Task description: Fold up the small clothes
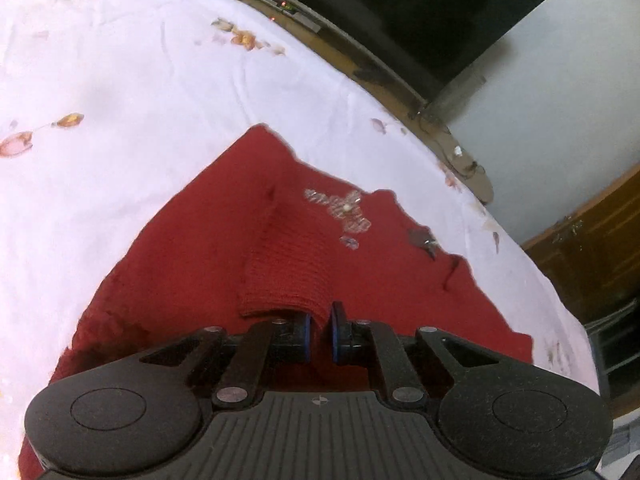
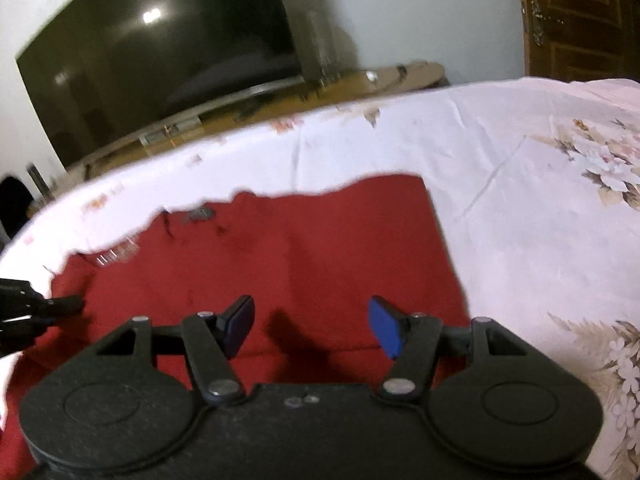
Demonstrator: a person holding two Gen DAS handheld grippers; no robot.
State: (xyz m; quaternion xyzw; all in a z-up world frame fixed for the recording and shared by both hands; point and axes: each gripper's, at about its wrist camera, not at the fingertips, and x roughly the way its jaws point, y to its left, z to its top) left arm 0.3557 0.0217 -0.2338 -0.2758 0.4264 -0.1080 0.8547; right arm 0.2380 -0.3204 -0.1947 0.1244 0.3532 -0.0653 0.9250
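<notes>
My left gripper (image 1: pixel 320 330) pinches a knit sleeve (image 1: pixel 286 268) of the red sweater (image 1: pixel 224 216), which lies spread on the floral sheet (image 1: pixel 120 92). My right gripper (image 2: pixel 312 326) hangs half-open over red cloth, gripping nothing. The television (image 2: pixel 160 60) sits at eleven o'clock.

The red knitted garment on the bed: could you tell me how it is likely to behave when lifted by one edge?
The red knitted garment will probably flop and drape: the sleeve pinched by the left gripper already bends limply. Its ribbed knit looks grippy, so slipping seems unlikely. The bead flower might snag.
</notes>
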